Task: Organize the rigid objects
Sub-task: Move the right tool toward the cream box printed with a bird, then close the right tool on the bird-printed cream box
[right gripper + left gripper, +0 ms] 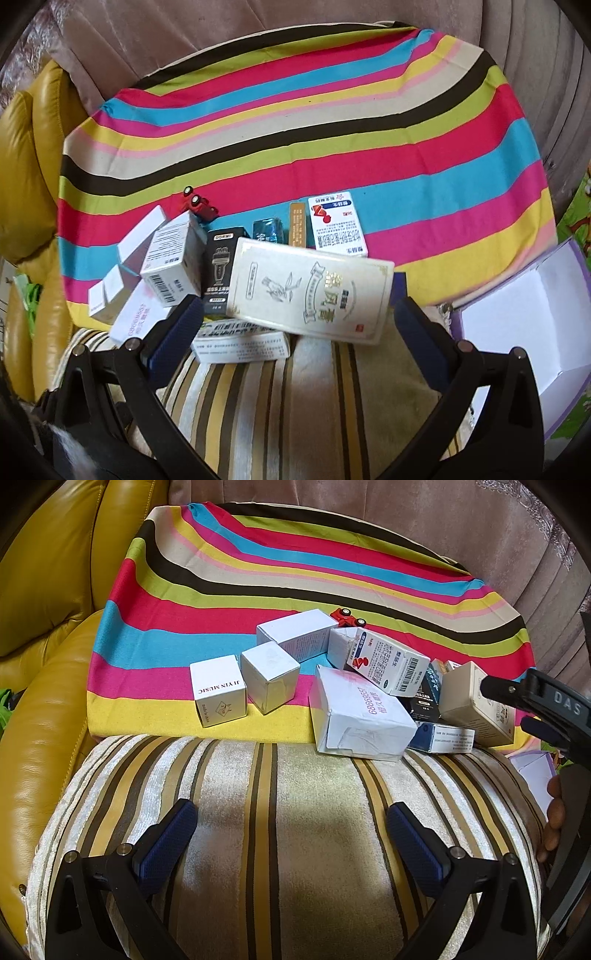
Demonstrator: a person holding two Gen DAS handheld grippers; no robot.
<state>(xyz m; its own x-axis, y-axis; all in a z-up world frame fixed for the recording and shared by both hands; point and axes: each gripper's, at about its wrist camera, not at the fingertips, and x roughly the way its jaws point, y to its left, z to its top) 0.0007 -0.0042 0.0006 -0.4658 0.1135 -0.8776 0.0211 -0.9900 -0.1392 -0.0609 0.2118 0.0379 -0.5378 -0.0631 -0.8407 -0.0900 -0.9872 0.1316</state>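
The right tool (295, 325) gapes wide, empty, around a cream gold-printed rectangular carton (310, 291) tilted on piled boxes. The left tool (291, 834) hangs equally wide and empty over a striped velvet cushion (303, 812), near a white cube box (218, 690).

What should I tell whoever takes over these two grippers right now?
Left gripper: open, empty, above the striped cushion.
Right gripper: open, empty, fingers either side of the cream box, not closed on it.
Boxes lie jumbled at the near edge of the rainbow cloth, with a red toy car behind them. Three white boxes sit apart to the left.
An open purple box sits to the right; what can be seen of it is empty.
Left: sort the pile.
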